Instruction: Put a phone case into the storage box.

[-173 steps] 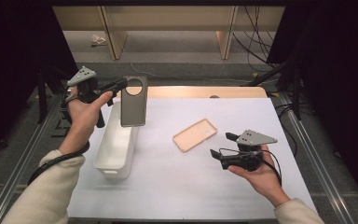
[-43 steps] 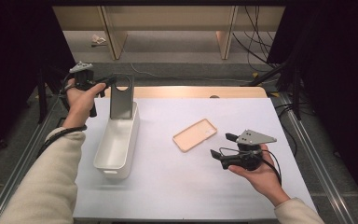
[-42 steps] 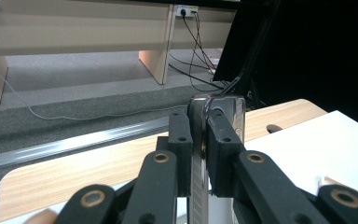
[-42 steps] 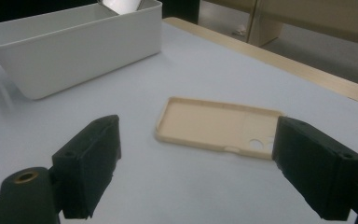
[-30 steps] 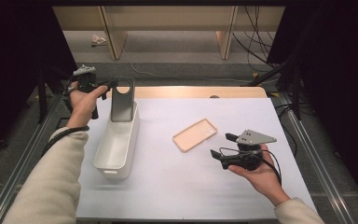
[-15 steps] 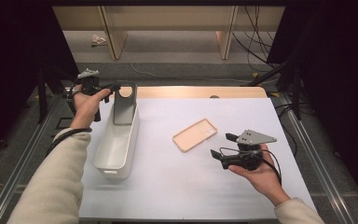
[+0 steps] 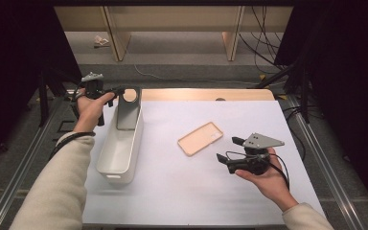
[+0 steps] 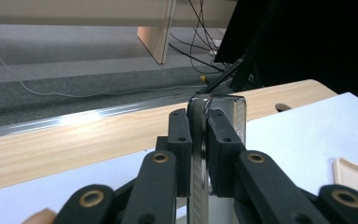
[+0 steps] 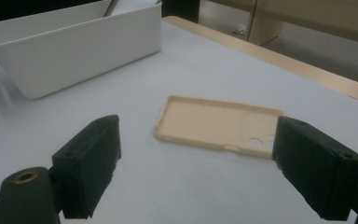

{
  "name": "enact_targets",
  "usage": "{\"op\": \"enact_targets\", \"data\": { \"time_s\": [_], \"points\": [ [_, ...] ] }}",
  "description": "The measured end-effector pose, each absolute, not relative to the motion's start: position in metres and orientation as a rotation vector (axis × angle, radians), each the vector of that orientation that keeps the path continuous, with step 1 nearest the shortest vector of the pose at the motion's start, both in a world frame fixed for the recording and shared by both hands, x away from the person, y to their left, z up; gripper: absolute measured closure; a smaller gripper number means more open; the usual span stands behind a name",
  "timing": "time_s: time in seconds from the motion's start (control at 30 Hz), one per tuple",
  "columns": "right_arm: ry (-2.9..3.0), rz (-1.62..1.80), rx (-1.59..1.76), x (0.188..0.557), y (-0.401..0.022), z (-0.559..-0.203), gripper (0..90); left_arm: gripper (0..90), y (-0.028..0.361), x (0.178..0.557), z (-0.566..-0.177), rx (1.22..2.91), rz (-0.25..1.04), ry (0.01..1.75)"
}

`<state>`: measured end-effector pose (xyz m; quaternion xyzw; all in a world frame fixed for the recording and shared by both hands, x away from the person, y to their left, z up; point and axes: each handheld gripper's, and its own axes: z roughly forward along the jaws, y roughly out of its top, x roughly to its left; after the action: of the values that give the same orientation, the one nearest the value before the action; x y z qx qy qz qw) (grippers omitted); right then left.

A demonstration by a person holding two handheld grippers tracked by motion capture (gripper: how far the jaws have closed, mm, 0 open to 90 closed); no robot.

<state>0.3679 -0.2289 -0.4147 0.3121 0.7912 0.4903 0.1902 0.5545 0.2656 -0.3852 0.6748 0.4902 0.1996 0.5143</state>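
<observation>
You are seeing the grey phone [image 7: 127,110] standing upright at the far end of the white bin [image 7: 120,148]. The beige phone case [image 7: 200,138] is lying open side up on the white table.

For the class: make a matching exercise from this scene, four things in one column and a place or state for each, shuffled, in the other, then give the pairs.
1. grey phone case
2. beige phone case
3. white bin
4. right tongs

A. open, nothing between them
B. flat on the white table cover, hollow side up
C. clamped upright in the left tongs
D. at the table's left, under the grey case

Pairs: 1-C, 2-B, 3-D, 4-A
</observation>
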Motion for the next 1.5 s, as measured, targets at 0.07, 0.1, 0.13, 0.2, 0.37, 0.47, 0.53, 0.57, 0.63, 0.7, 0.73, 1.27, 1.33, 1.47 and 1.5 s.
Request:
{"op": "enact_targets", "data": {
  "time_s": [0.07, 0.1, 0.13, 0.2, 0.37, 0.47, 0.53, 0.57, 0.63, 0.7, 0.73, 1.27, 1.33, 1.47, 1.5],
  "points": [
    [2.222, 1.379, 0.876, 0.368, -0.229, -0.415, 16.4, 80.6, 0.267, 0.555, -0.386, 1.618, 0.480, 1.183],
    [2.222, 1.379, 0.876, 0.368, -0.229, -0.415, 16.4, 80.3, 0.267, 0.555, -0.387, 1.619, 0.480, 1.186],
    [2.223, 1.377, 0.876, 0.368, -0.229, -0.415, 16.4, 80.0, 0.267, 0.555, -0.388, 1.620, 0.481, 1.187],
    [2.223, 1.377, 0.876, 0.368, -0.229, -0.415, 16.4, 79.5, 0.268, 0.555, -0.389, 1.623, 0.484, 1.193],
    [2.224, 1.377, 0.875, 0.368, -0.229, -0.415, 16.4, 78.2, 0.268, 0.556, -0.391, 1.630, 0.488, 1.202],
    [2.223, 1.380, 0.875, 0.368, -0.229, -0.415, 16.4, 77.5, 0.268, 0.557, -0.392, 1.637, 0.493, 1.207],
    [2.223, 1.380, 0.875, 0.368, -0.229, -0.415, 16.4, 77.0, 0.268, 0.557, -0.393, 1.638, 0.500, 1.214],
    [2.223, 1.379, 0.875, 0.368, -0.229, -0.415, 16.5, 76.8, 0.268, 0.557, -0.393, 1.639, 0.504, 1.217],
    [2.222, 1.381, 0.875, 0.368, -0.229, -0.415, 16.4, 76.0, 0.268, 0.558, -0.395, 1.643, 0.507, 1.223],
    [2.223, 1.381, 0.875, 0.368, -0.229, -0.415, 16.4, 75.1, 0.268, 0.558, -0.396, 1.657, 0.512, 1.227],
    [2.224, 1.381, 0.874, 0.368, -0.229, -0.415, 16.4, 74.7, 0.268, 0.558, -0.396, 1.666, 0.517, 1.229],
    [2.226, 1.382, 0.873, 0.368, -0.229, -0.415, 16.5, 68.9, 0.266, 0.562, -0.398, 1.724, 0.586, 1.264],
    [2.227, 1.383, 0.873, 0.368, -0.229, -0.415, 16.4, 67.0, 0.265, 0.562, -0.397, 1.734, 0.589, 1.261],
    [2.227, 1.383, 0.873, 0.368, -0.229, -0.415, 16.4, 61.2, 0.264, 0.561, -0.395, 1.754, 0.606, 1.257],
    [2.227, 1.383, 0.873, 0.368, -0.229, -0.415, 16.4, 60.1, 0.264, 0.560, -0.394, 1.756, 0.613, 1.257]
  ]
}}
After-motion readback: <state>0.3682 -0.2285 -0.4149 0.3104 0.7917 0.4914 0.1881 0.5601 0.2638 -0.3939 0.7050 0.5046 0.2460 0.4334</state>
